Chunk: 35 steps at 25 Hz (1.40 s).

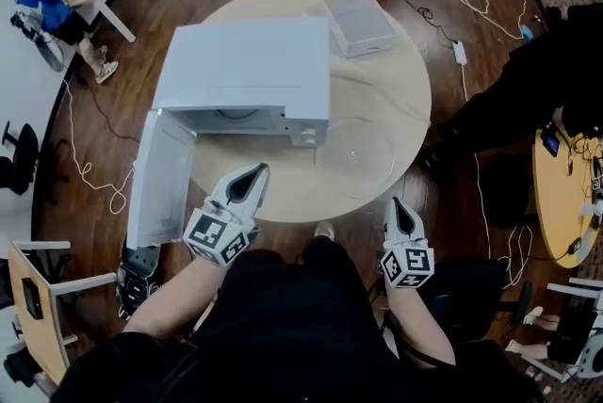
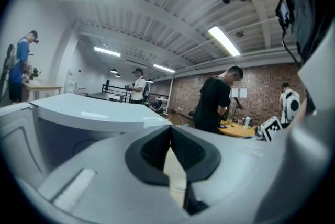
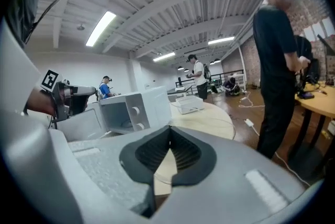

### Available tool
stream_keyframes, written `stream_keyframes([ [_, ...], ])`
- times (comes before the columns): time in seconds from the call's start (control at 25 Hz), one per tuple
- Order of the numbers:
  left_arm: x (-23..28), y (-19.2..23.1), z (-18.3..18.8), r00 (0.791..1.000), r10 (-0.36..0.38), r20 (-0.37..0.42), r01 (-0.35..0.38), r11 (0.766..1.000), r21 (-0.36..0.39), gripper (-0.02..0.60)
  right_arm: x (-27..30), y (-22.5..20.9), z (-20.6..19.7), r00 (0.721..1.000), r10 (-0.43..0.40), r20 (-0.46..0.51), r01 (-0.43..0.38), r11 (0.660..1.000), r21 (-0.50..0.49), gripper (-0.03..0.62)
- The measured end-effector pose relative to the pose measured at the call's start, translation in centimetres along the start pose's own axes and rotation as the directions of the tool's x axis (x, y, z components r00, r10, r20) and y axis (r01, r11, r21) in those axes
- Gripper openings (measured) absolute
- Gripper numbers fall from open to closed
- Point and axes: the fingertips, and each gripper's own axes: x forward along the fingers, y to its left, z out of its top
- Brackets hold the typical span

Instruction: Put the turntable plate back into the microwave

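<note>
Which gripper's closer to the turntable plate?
Right. The right gripper is just off the near edge of the turntable plate; the left gripper is farther away, in front of the microwave.

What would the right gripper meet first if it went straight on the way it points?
Most likely the plate lying on the table just ahead of the right gripper, which points slightly downward. Depth is unclear, so it might touch the table's edge first.

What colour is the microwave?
The microwave is white; the head view shows it best.
</note>
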Motion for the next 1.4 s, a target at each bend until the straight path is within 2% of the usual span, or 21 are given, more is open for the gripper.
stream_keyframes([
  [0.12, 1.2, 0.1, -1.8, 0.999, 0.031, -0.043, -0.033, 0.999, -0.042, 0.005, 2.7, -0.6, -0.7, 0.999, 0.021, -0.036, -0.019, 0.999, 0.032, -0.001],
  [0.2, 1.8, -0.5, -2.7, 0.998, 0.024, -0.063, -0.028, 0.997, -0.068, 0.005, 3.9, -0.9, -0.9, 0.998, 0.026, -0.052, -0.025, 0.999, 0.036, -0.002],
  [0.32, 2.6, -1.9, -4.4, 0.994, -0.043, -0.101, 0.035, 0.996, -0.078, 0.005, 4.2, -1.3, -2.1, 0.995, 0.034, -0.093, -0.030, 0.999, 0.042, 0.000],
  [0.44, 4.3, -2.3, -7.4, 0.981, -0.095, -0.167, 0.078, 0.991, -0.108, 0.009, 4.2, -2.8, -3.3, 0.991, -0.004, -0.135, 0.011, 0.999, 0.047, 0.000],
  [0.52, 5.5, -2.9, -8.9, 0.970, -0.129, -0.204, 0.106, 0.987, -0.121, 0.020, 3.9, -3.4, -3.6, 0.989, -0.027, -0.147, 0.029, 1.000, 0.011, -0.001],
  [0.6, 6.6, -3.6, -9.8, 0.962, -0.157, -0.224, 0.127, 0.981, -0.144, 0.044, 3.8, -3.6, -3.8, 0.987, -0.025, -0.159, 0.022, 1.000, -0.020, 0.000],
  [0.72, 7.6, -4.5, -11.0, 0.955, -0.170, -0.241, 0.137, 0.979, -0.148, 0.094, 3.7, -4.6, -4.1, 0.986, -0.026, -0.162, 0.026, 1.000, 0.000, -0.001],
  [0.76, 7.8, -4.7, -11.5, 0.953, -0.170, -0.250, 0.138, 0.980, -0.142, 0.109, 3.9, -4.9, -4.3, 0.986, -0.024, -0.168, 0.026, 1.000, 0.009, 0.006],
  [0.8, 8.1, -4.9, -12.1, 0.949, -0.172, -0.263, 0.138, 0.980, -0.142, 0.143, 4.1, -5.2, -4.7, 0.983, -0.018, -0.181, 0.022, 1.000, 0.016, 0.062],
  [0.88, 9.0, -4.9, -13.9, 0.934, -0.181, -0.307, 0.133, 0.976, -0.171, 0.248, 4.9, -5.7, -5.8, 0.975, -0.007, -0.223, 0.012, 1.000, 0.024, 0.148],
  [0.96, 9.7, -4.9, -15.6, 0.916, -0.198, -0.350, 0.129, 0.969, -0.212, 0.302, 5.6, -6.2, -7.0, 0.964, 0.004, -0.266, 0.009, 0.999, 0.047, 0.183],
  [1.12, 10.5, -4.9, -18.0, 0.889, -0.212, -0.406, 0.118, 0.962, -0.245, 0.321, 6.8, -7.0, -8.8, 0.941, 0.029, -0.336, 0.010, 0.993, 0.114, 0.232],
  [1.2, 10.8, -4.9, -19.1, 0.875, -0.216, -0.434, 0.110, 0.960, -0.256, 0.325, 7.2, -7.3, -9.4, 0.933, 0.043, -0.357, 0.011, 0.989, 0.146, 0.235],
  [1.4, 11.5, -4.7, -20.6, 0.856, -0.207, -0.474, 0.062, 0.951, -0.305, 0.336, 7.7, -7.8, -10.6, 0.914, 0.065, -0.400, 0.011, 0.983, 0.183, 0.235],
])
